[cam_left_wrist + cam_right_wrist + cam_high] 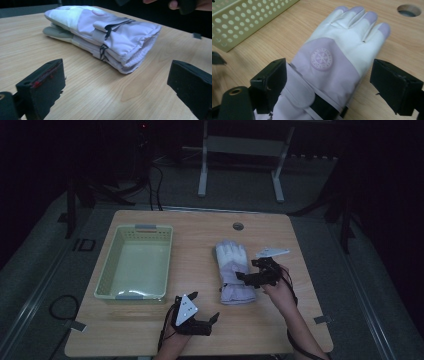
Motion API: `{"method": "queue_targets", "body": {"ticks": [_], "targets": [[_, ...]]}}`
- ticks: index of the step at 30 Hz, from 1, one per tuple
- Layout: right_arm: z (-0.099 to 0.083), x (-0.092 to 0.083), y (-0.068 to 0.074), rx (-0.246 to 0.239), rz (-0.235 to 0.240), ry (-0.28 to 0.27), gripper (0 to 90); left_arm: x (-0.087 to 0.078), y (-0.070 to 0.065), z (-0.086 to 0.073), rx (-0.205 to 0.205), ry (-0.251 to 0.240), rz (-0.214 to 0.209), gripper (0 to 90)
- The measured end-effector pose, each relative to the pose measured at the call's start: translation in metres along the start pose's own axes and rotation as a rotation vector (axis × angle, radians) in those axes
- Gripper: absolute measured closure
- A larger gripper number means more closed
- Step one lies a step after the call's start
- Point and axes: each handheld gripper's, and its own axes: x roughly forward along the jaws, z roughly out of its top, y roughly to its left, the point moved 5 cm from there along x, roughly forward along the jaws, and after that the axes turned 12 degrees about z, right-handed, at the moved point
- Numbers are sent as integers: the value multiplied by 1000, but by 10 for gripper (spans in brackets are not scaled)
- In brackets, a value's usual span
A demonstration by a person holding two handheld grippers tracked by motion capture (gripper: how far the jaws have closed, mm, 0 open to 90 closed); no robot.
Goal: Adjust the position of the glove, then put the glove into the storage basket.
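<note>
A pair of lilac and white winter gloves (231, 270) lies stacked on the wooden table (200, 235), fingers pointing away from me. My right gripper (248, 271) is at the cuff end, open; in the right gripper view its jaws straddle the top glove (337, 50) near the wrist strap, and contact is not clear. My left gripper (205, 305) is near the front edge, open and empty. In the left gripper view the gloves (110, 35) lie ahead of the wide-apart jaws, cuffs toward me.
A pale green perforated basket (107, 270) stands empty on the left half of the table, its corner visible as the basket (242, 20) in the right gripper view. A round cable hole (238, 226) sits near the far edge. A desk frame stands beyond the table.
</note>
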Motion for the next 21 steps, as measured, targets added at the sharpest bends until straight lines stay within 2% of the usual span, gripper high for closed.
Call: {"method": "queue_targets", "body": {"ticks": [4,5,7,9,11,13,16,18,20,21], "targets": [[-5,-11,-2,-60,-33,-31,142,2,0,0,-6,27,2,0],[-6,-15,-2,-66,-35,-51,142,3,-1,0,1,43,-6,0],[-8,-22,-3,-71,-23,-58,139,5,-3,2,32,59,6,0],[-10,-29,-6,-77,-33,-73,141,4,-6,5,36,72,2,0],[-12,-36,-9,-60,-26,-72,141,3,-7,9,60,75,20,0],[-12,-39,-10,-55,-28,-77,141,3,-8,14,61,74,43,0],[-13,-38,-12,-38,-53,-56,132,6,-8,25,20,103,0,0],[-13,-36,-11,-31,-42,-66,106,10,-6,34,12,128,-17,0],[-12,-34,-10,-16,-17,-69,106,16,-2,42,14,152,-15,0],[-10,-33,-11,-15,-29,-78,106,20,-1,46,7,165,-23,0]]}}
